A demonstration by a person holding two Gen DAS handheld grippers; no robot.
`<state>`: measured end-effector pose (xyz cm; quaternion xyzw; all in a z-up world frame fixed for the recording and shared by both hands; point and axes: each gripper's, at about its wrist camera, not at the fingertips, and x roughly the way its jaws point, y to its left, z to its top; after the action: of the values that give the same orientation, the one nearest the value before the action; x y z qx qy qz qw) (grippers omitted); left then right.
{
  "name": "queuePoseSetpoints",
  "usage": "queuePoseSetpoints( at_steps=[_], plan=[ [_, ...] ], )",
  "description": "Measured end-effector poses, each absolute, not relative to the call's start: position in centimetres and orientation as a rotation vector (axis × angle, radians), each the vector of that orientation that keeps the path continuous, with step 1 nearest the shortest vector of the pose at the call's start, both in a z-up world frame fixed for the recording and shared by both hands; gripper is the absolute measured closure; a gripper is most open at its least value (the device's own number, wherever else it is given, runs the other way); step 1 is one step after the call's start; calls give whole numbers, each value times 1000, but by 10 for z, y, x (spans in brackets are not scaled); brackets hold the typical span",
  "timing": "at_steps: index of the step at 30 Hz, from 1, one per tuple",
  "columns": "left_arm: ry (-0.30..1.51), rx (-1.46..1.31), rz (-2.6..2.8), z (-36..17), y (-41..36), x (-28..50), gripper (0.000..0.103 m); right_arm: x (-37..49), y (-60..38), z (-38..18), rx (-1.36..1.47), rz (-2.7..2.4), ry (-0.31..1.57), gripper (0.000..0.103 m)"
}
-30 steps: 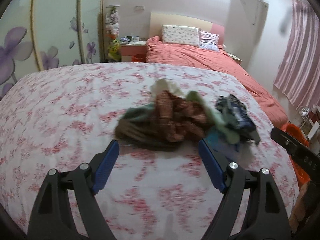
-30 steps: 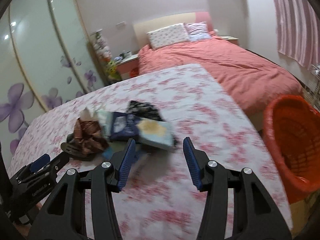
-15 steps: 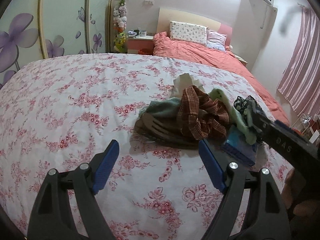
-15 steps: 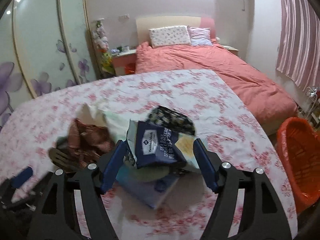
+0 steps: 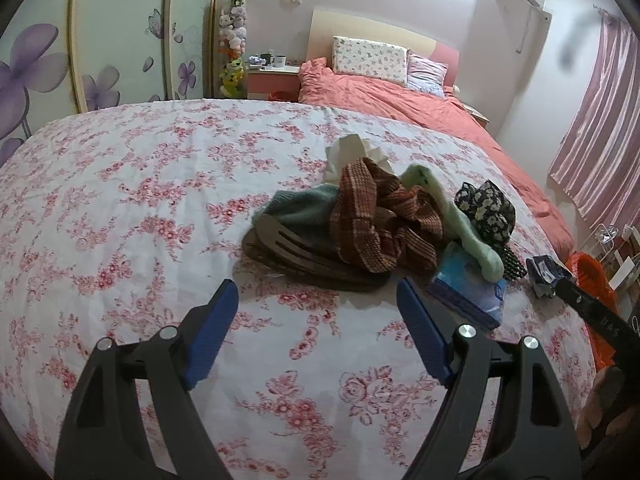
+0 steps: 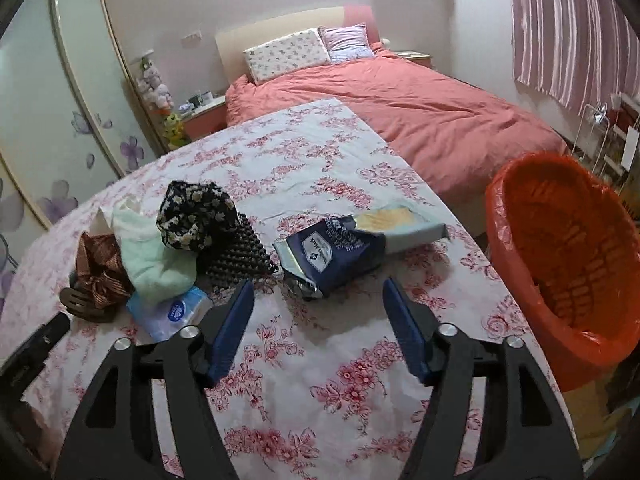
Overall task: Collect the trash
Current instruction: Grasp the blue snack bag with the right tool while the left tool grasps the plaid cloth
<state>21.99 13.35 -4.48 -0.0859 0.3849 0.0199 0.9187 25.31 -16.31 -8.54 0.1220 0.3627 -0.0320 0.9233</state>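
Lying now free on the flowered bedspread (image 6: 320, 360), near its right edge and just ahead of the right gripper (image 6: 316, 300), where half a second ago sat framed between the blue pads: a crumpled navy snack bag (image 6: 332, 252) with a white label, print too small to read, silver lining showing at the torn end, pale yellow-and-teal panel stretching toward the bedspread's edge. Jaws of the right gripper opening, nothing between them, pads clear of the bag. Left gripper (image 5: 316, 328) unchanged, jaws wide and empty, hovering short of the clutter heap. Heap itself shifted only in framing: brown slotted wooden spatula (image 5: 296, 252), rust plaid cloth (image 5: 372, 220), mint green towel (image 5: 460, 224), dark daisy-print fabric (image 5: 488, 208), blue tissue pack (image 5: 468, 288), black studded mat (image 6: 236, 256) partly buried under fabric. From the left wrist view, only a corner of the bag visible, behind the right gripper's black finger. Orange-lined bin (image 6: 568, 256) beside the bedspread's right edge, cut off at the frame's rim, bottom hidden.
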Motion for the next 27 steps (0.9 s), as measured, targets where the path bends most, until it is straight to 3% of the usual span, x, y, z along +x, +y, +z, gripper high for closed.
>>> queuePoseSetpoints(
  at_steps=[4,10,18,22,27],
  plan=[
    [791,-170,38,-44,129,220,23,262,-167,-84,284,-115,734,27],
    [788,-169,46,-43,130,221,23,292,-183,-104,328,-214,816,27],
    [791,-168,31,-45,128,223,23,294,-177,-113,261,-173,827,81],
    [786,-173,21,-45,130,224,25,290,-178,-112,262,-142,819,89],
    [782,-200,-6,-44,131,232,39,282,-172,-103,232,-103,780,90]
  ],
)
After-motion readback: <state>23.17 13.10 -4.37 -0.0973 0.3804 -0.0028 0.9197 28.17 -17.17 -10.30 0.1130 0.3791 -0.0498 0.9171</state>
